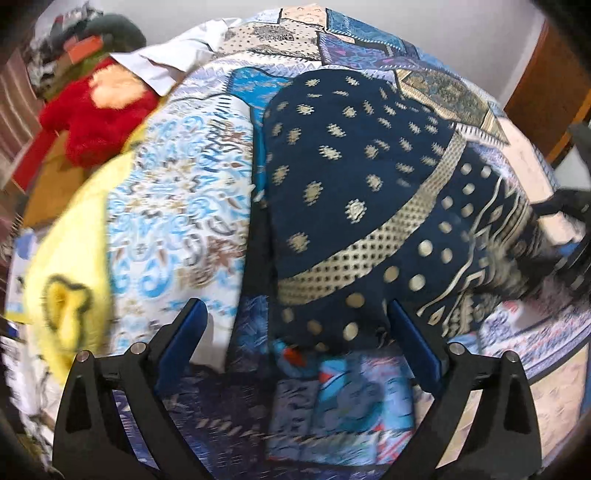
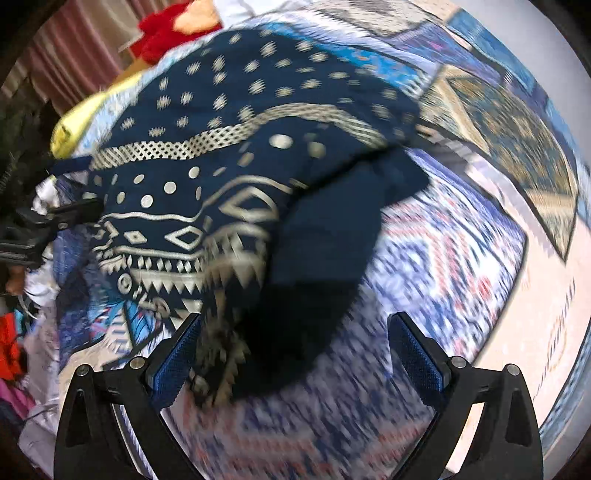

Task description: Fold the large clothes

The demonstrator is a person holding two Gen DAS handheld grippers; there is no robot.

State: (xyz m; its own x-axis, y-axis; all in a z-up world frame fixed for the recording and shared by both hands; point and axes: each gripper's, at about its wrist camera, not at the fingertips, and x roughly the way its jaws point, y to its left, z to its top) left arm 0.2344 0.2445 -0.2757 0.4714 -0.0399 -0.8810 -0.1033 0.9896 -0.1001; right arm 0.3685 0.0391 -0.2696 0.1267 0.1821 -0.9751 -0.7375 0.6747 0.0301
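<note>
Left gripper [image 1: 295,325] spread wide, nothing pinched; right gripper [image 2: 295,332] likewise wide, gripping nothing. Just ahead, navy garment [image 1: 354,184] with gold print lying loose on the patterned bedspread [image 1: 369,33], partly folded over itself. Beyond, to the left: yellow cloth [image 1: 62,266], red plush [image 1: 96,122].

Both wrist views are bright and evenly lit by soft, diffuse light, source not visible; shadows are faint. Fisheye distortion bows the patterned bedspread [image 1: 369,37] into a dome, and dark vignetting rounds the corners. Motion blur smears the left view at its left and lower edges, while the navy garment [image 1: 351,166] stays fairly sharp at centre. The right view is blurred more heavily, especially across the lower bedspread. No glare apart from small highlights on gripper screws
</note>
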